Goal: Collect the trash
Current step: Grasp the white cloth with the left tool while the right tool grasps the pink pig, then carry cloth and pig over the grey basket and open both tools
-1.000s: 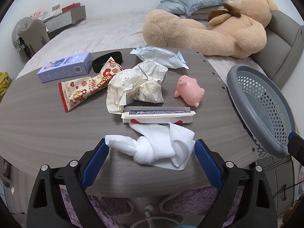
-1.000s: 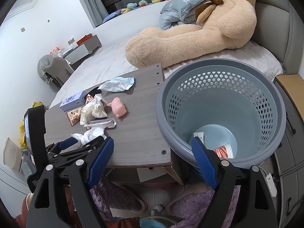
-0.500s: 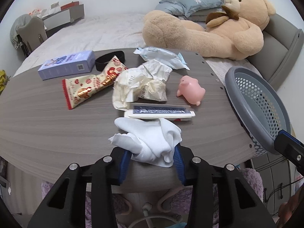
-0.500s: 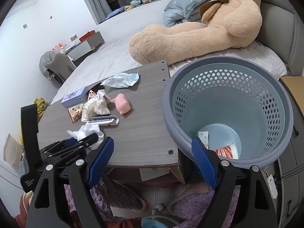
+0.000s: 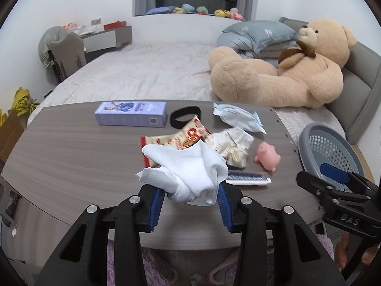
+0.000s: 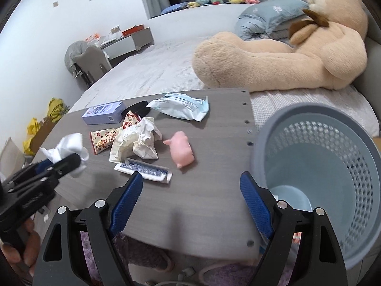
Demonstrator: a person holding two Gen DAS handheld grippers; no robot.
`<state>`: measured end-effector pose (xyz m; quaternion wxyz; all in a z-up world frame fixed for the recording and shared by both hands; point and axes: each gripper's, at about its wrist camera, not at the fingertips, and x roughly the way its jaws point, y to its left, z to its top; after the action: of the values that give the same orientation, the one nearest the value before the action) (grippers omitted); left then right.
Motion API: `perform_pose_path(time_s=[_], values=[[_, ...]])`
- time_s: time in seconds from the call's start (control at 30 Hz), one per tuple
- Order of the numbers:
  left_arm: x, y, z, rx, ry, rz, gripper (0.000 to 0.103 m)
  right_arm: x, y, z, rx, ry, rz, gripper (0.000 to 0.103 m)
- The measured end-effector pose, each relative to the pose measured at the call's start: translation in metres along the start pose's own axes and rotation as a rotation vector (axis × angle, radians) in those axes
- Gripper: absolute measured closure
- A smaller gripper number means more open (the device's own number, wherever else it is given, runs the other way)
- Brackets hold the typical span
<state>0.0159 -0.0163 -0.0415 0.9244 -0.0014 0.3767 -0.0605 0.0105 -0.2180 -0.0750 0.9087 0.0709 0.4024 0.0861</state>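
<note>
1. In the left wrist view, a crumpled white tissue (image 5: 188,169) is clamped between the blue pads of the left gripper (image 5: 190,205), at the lower centre of the frame, and is held clear of the table (image 5: 71,157).
2. In the right wrist view, the same tissue is seen at the left edge, raised above the tabletop.
3. The right gripper (image 6: 190,205) is seen with its fingers spread wide apart and nothing between them, at the bottom centre of its own view.
4. The grey perforated basket (image 6: 333,166) is found at the right of the right wrist view, just beside the table's edge.
5. Across the middle of the table, a red-patterned snack wrapper (image 5: 181,138), crumpled paper (image 5: 233,145), a pale blue packet (image 5: 238,118), a pink pig toy (image 5: 266,158) and a flat card box (image 5: 247,178) are seen lying close together.
6. A purple box (image 5: 131,116) and a black band (image 5: 185,119) are seen behind them, towards the upper centre.
7. A large teddy bear (image 5: 285,71) is seen lying on the bed at the upper right.
</note>
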Motion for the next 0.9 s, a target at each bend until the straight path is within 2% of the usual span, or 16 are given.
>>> perform_pose_path(time_s=[0.27, 0.4, 0.57, 0.73, 0.8, 0.9], values=[[0.014, 0.006, 0.009, -0.015, 0.003, 0.033, 0.063, 0.051, 0.003, 0.020, -0.050, 0.056, -0.017, 0.024], [0.018, 0.007, 0.011, -0.017, 0.002, 0.034, 0.063, 0.066, 0.005, 0.023, -0.068, 0.092, -0.017, 0.036], [0.020, 0.006, 0.011, -0.010, -0.006, 0.035, 0.063, 0.078, 0.009, 0.025, -0.080, 0.113, -0.025, 0.045], [0.022, 0.006, 0.010, -0.012, 0.000, 0.028, 0.063, 0.080, 0.014, 0.026, -0.098, 0.118, -0.025, 0.069], [0.021, 0.006, 0.010, -0.013, -0.001, 0.028, 0.063, 0.079, 0.015, 0.026, -0.101, 0.113, -0.019, 0.075], [0.020, 0.004, 0.009, -0.008, 0.000, 0.025, 0.063, 0.076, 0.017, 0.025, -0.110, 0.105, -0.032, 0.076]])
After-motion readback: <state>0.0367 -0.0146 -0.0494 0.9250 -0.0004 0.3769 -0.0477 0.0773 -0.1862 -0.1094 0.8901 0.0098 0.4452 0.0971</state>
